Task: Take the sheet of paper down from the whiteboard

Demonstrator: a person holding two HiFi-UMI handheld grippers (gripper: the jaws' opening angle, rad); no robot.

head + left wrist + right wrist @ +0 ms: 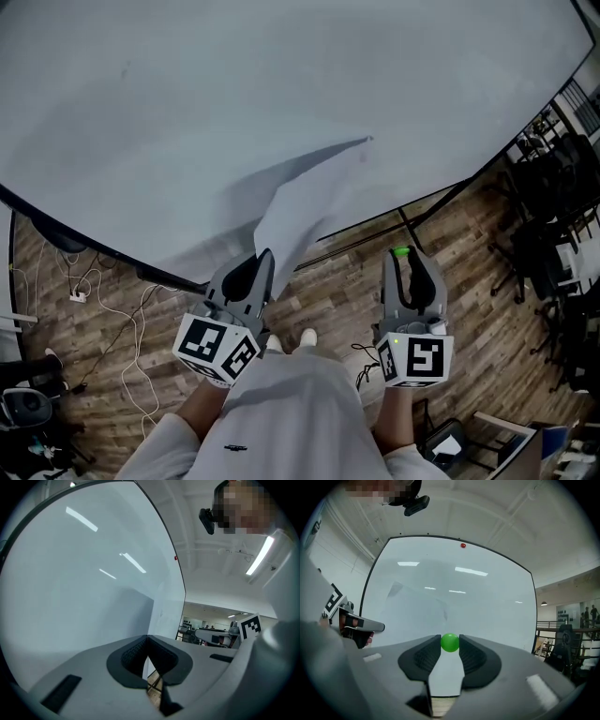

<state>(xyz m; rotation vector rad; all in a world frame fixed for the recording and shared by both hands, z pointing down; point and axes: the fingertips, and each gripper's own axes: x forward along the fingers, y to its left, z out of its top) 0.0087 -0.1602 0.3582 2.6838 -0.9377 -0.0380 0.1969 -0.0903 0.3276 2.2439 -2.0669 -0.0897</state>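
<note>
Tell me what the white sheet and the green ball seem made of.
Sheet: thin matte paper; it bends and curls while pinched in the left gripper. Green ball: smooth, evenly coloured, faintly shiny, probably plastic, held by the right gripper.

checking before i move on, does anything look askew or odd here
The paper slants out from the whiteboard instead of lying flat, one edge pinched in the left hand-held gripper. A green ball sits clamped in the right hand-held gripper.
</note>
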